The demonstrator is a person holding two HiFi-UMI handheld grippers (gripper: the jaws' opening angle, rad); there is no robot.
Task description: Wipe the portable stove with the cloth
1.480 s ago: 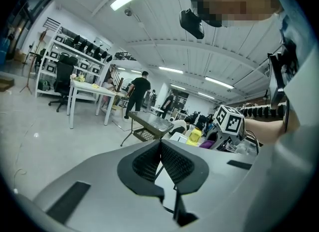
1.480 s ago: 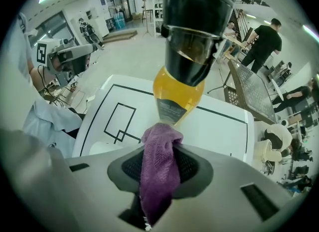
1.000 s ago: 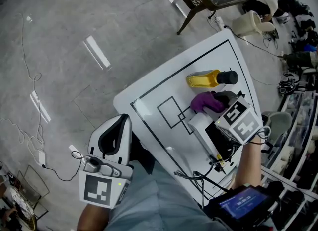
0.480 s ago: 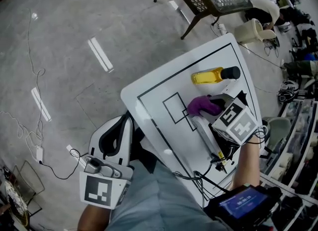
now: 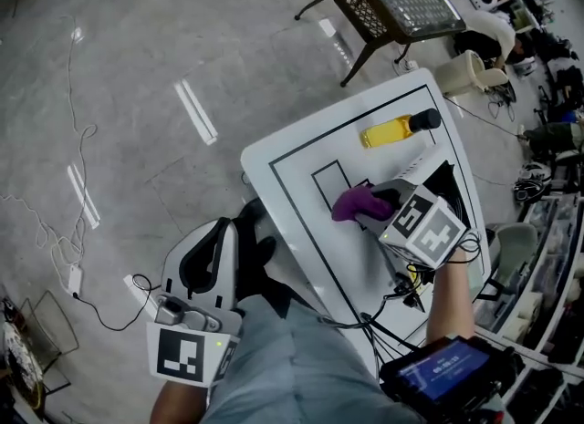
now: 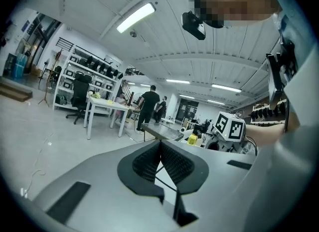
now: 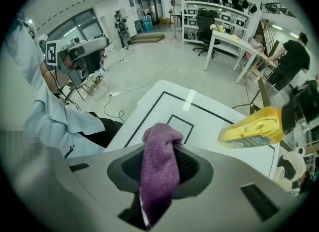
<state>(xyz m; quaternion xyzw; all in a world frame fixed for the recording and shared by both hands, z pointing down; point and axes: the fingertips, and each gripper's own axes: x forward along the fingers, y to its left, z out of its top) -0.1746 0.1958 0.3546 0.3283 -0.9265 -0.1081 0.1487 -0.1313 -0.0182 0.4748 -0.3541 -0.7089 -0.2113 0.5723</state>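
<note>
White table (image 5: 297, 176) carries our stove (image 5: 445, 180) at 3 o'clock. Our right gripper (image 5: 380, 205) pinches the purple cloth (image 5: 351, 203) at its 9 o'clock side. Our left gripper (image 6: 160, 145), jaws pressed together, hangs at 7 o'clock.

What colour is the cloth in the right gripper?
Purple cloth, clearest in the right gripper view.
</note>
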